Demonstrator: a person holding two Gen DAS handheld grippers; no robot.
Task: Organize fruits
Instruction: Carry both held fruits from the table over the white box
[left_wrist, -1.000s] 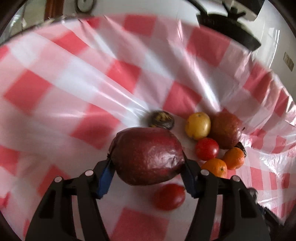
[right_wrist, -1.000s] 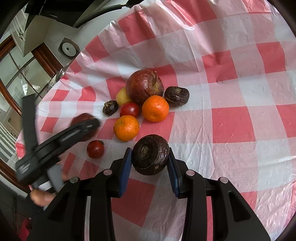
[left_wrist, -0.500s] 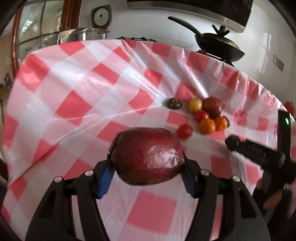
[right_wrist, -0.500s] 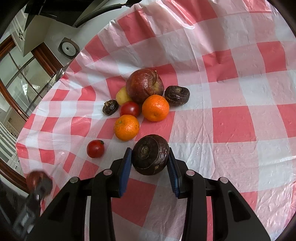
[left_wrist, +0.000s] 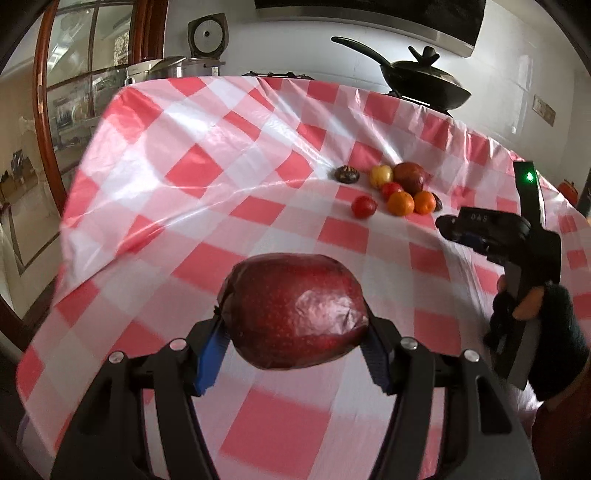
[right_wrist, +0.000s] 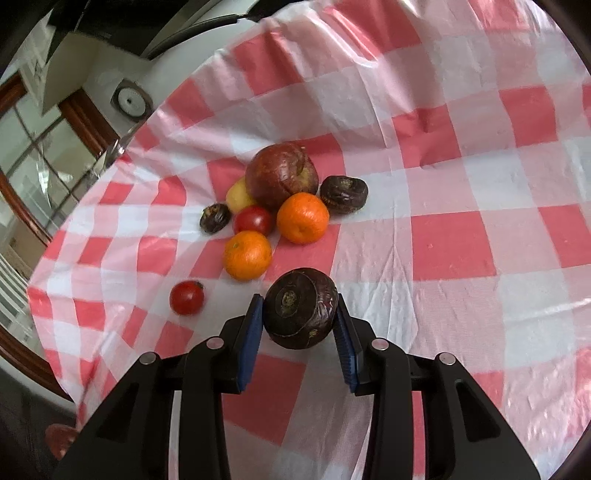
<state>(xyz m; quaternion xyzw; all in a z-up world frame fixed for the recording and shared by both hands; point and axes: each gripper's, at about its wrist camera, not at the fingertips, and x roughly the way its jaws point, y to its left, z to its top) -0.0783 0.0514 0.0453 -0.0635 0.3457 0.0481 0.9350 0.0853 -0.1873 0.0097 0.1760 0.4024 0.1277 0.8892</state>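
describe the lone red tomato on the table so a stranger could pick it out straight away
On the red-and-white checked tablecloth sits a cluster of fruit led by a big wrinkled dark red apple. The small round red tomato lies apart from that cluster, just beyond the nearer orange tangerine. Unlike the other tomato, it touches nothing.

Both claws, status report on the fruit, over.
Left claw shut on big red apple. Right claw shut on dark round fruit. Fruit pile on tablecloth, nothing blocking.
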